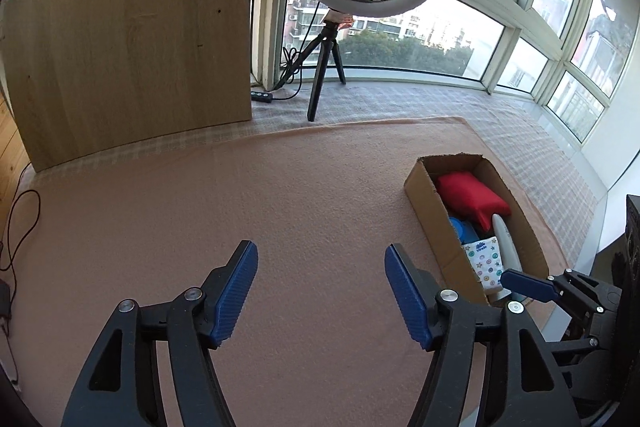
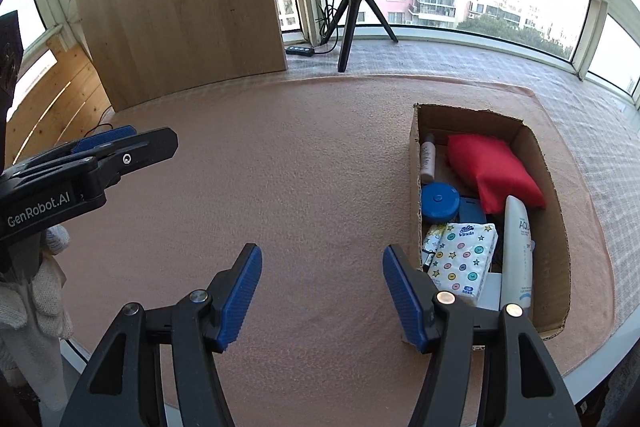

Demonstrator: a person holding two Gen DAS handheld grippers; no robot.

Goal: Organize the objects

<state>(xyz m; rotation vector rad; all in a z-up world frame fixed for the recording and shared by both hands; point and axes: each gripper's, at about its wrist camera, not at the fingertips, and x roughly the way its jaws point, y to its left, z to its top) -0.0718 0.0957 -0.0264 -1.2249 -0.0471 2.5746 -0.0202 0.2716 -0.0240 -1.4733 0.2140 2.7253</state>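
Cardboard box (image 2: 552,187) at mat's (image 2: 280,167) right edge holds red pouch (image 2: 492,171), tissue pack (image 2: 464,259), white tube (image 2: 518,251), blue tin (image 2: 439,202). Left gripper (image 1: 320,291), right gripper (image 2: 322,293): fingers spread, empty. Mat otherwise bare; task judged nearly complete.

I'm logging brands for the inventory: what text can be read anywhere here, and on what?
"GenRobot.AI": on the side of the left gripper, seen from the right wrist view.
"Vinda": on the patterned tissue pack in the cardboard box.
"AQU": on the white tube; the word is cut off and the smaller print below is too blurred.
The small bottle label: too small to read.
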